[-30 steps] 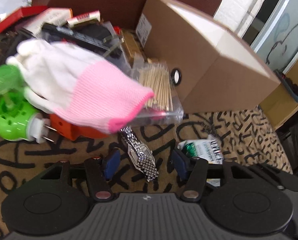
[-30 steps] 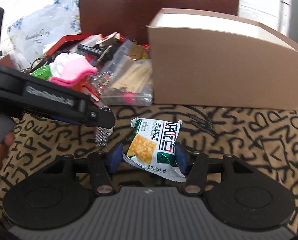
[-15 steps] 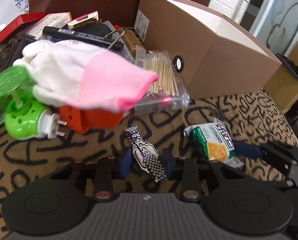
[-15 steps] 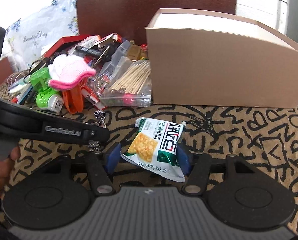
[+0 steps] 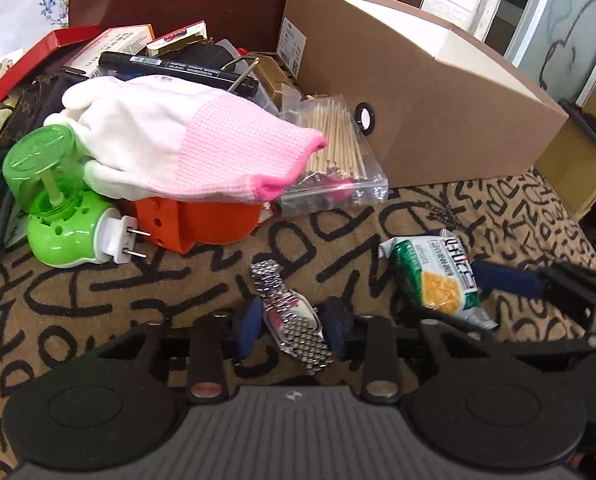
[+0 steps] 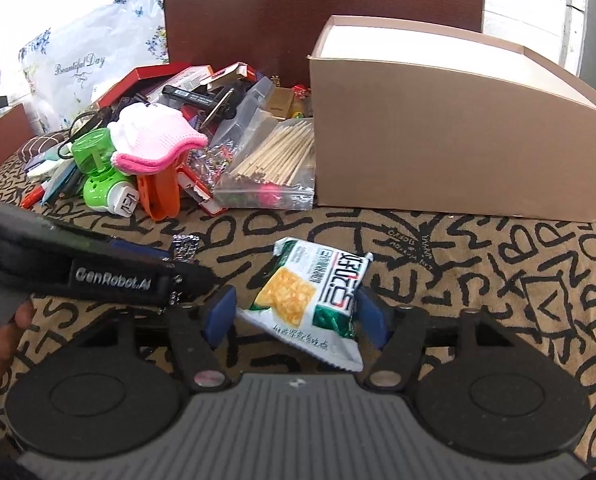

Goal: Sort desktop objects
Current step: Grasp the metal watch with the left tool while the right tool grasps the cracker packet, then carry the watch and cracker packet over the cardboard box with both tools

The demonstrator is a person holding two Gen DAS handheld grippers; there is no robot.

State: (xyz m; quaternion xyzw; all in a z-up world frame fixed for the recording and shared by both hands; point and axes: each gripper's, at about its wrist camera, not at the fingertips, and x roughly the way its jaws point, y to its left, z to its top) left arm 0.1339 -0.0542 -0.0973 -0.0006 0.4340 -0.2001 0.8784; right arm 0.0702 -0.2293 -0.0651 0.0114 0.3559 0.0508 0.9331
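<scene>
My left gripper (image 5: 291, 326) is shut on a silver metal watch (image 5: 291, 320), its blue pads against the watch case, low over the patterned cloth. My right gripper (image 6: 295, 316) is shut on a green and white cracker packet (image 6: 312, 298), which also shows in the left wrist view (image 5: 434, 276). The left gripper body (image 6: 77, 268) shows at the left of the right wrist view, with the watch band (image 6: 185, 247) poking out beyond it. The two grippers are side by side.
An open brown cardboard box (image 5: 418, 96) stands behind at the right. A pile lies at the left: pink and white glove (image 5: 185, 144), green plug-in device (image 5: 63, 216), orange item (image 5: 193, 220), bag of wooden sticks (image 5: 334, 152), black marker (image 5: 173, 68), red boxes.
My left gripper has closed from wide open onto the watch. My right gripper has tightened on the cracker packet. Both have pulled back slightly from the pile.
</scene>
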